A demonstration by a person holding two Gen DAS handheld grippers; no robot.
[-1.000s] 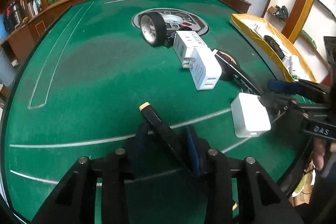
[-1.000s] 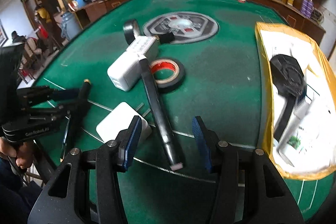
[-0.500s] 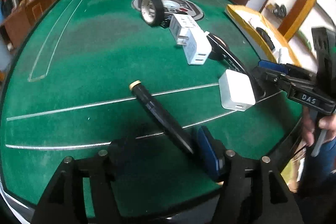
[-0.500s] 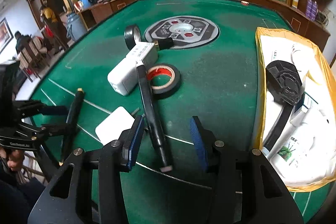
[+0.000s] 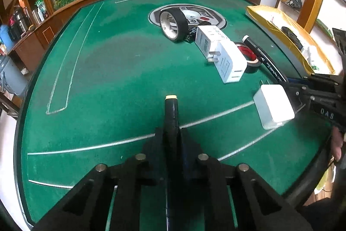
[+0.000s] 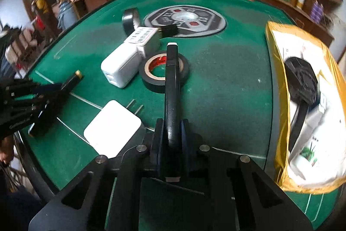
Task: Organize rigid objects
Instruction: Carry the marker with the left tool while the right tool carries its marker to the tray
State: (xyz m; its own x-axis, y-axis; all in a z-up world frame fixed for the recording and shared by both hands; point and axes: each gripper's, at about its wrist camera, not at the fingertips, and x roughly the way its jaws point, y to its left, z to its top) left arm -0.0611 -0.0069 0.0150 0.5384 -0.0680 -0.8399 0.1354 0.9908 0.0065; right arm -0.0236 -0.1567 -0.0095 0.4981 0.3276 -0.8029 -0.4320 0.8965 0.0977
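- Two black markers are gripped at once, one in each claw.
- A black marker with a yellowish cap (image 5: 171,109) is clamped between the closed fingers of the left claw (image 5: 171,135), its cap pointing forward over the green counter (image 5: 108,70).
- A longer black marker with a white tip (image 6: 172,88) is pinched in the right claw (image 6: 172,133); its far end lies over the black tape roll with a red core (image 6: 163,73), though contact cannot be judged.
- Whether either marker is lifted clear of the felt cannot be told from these views.
- Several loose items are seen between the claws: a flat white charger (image 6: 113,128) with its prongs showing, a larger white adapter (image 6: 121,66) touching a white boxed plug (image 6: 143,37), and an upright black tape roll (image 5: 173,24) near the round centre emblem (image 6: 186,20).
- A yellow-lined tray (image 6: 274,40) at the right rim of the counter is already occupied by a black fan-like part and white packets, so it is judged to be the collecting place.
- The step in hand is judged to be the pick-up of both markers.
- For the next move, the markers would need to be raised level, carried clear of the tape roll and chargers, and released over the tray.
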